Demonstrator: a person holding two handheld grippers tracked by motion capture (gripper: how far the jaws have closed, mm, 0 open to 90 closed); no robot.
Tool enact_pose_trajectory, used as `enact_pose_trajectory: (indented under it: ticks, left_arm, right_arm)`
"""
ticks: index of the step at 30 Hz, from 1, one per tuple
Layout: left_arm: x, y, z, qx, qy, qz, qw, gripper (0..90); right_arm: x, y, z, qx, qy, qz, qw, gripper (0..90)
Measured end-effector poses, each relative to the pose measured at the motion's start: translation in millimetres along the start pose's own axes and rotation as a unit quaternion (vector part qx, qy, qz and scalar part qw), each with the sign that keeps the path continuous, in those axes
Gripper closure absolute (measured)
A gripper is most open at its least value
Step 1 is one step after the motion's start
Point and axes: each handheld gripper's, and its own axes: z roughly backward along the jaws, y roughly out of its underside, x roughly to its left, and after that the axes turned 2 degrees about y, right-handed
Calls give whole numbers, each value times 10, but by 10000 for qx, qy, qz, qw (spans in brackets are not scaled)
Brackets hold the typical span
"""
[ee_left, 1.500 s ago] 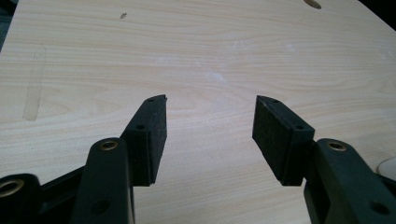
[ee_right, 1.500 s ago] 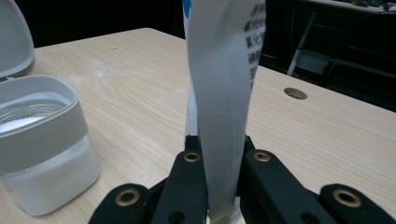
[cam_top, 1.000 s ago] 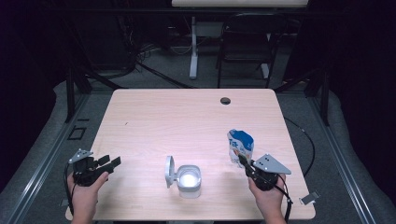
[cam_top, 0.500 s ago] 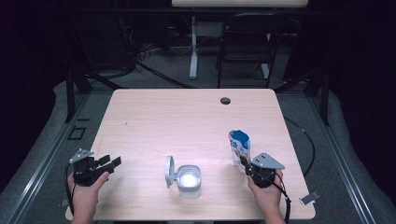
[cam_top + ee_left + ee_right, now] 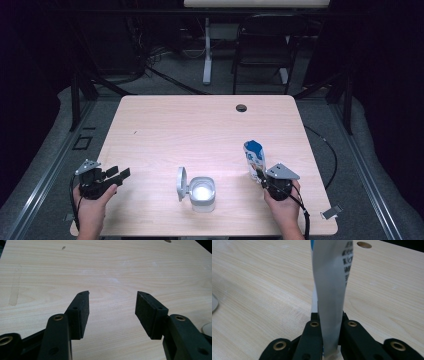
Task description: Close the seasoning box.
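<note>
A white and blue pouch [image 5: 254, 158] stands upright at the right of the wooden table [image 5: 200, 130], and my right gripper [image 5: 261, 174] is shut on its lower edge. In the right gripper view the flattened pouch [image 5: 333, 290] rises between the two jaws, pinched at its base. My left gripper [image 5: 120, 173] rests near the table's front left corner, open and with nothing between its fingers. The left gripper view shows its pads [image 5: 81, 312] wide apart over bare wood. A clear container [image 5: 202, 192] with its round lid [image 5: 181, 183] flipped open stands at the front middle.
A dark round cable hole [image 5: 241, 107] lies near the table's far edge. Behind the table stand a chair [image 5: 265, 55] and a white post [image 5: 207, 55]. A cable [image 5: 325, 150] trails on the floor off the right side.
My right gripper has sunk a little with the pouch, bringing it closer to the tabletop. The left gripper has kept still.
</note>
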Motion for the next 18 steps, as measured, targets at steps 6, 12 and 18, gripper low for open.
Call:
enact_pose_trajectory:
  ticks: [6, 12, 18]
  left_arm:
    - [1, 1, 0, -14, 3, 3, 10000, 455]
    - [2, 2, 0, -44, -1, 11, 10000, 455]
    - [7, 1, 5, -58, -4, 22, 10000, 455]
  right_arm:
    - [10, -4, 2, 8, -8, 64, 10000, 886]
    - [15, 1, 13, 23, -15, 55, 10000, 858]
    - [26, 20, 27, -10, -50, 56, 10000, 810]
